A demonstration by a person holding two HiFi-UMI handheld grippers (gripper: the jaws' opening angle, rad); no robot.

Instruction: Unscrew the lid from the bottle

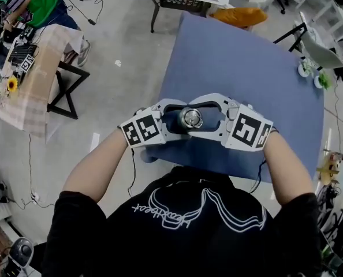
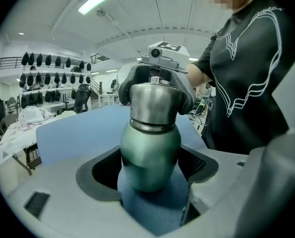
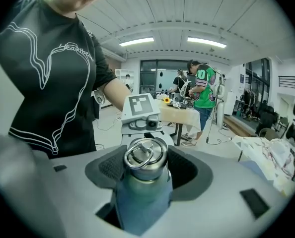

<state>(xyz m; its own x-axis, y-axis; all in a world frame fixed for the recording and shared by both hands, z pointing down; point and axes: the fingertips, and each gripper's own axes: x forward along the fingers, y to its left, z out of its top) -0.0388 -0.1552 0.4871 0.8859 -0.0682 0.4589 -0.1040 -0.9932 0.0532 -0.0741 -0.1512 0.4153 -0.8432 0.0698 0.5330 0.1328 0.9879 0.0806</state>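
Observation:
A green metal bottle stands upright on the blue table, close to its near edge. Its steel lid carries a ring on top. My left gripper comes in from the left, and its dark pads are shut on the bottle's green body. From the right, my right gripper is closed higher up, and its pads hug the lid. In the right gripper view the lid sits between those jaws, with the left gripper's marker cube beyond it.
A cloth-covered side table on black legs stands on the floor to the left, with a person in a green shirt behind it. An orange object lies past the table's far edge. Cables trail on the floor at the left.

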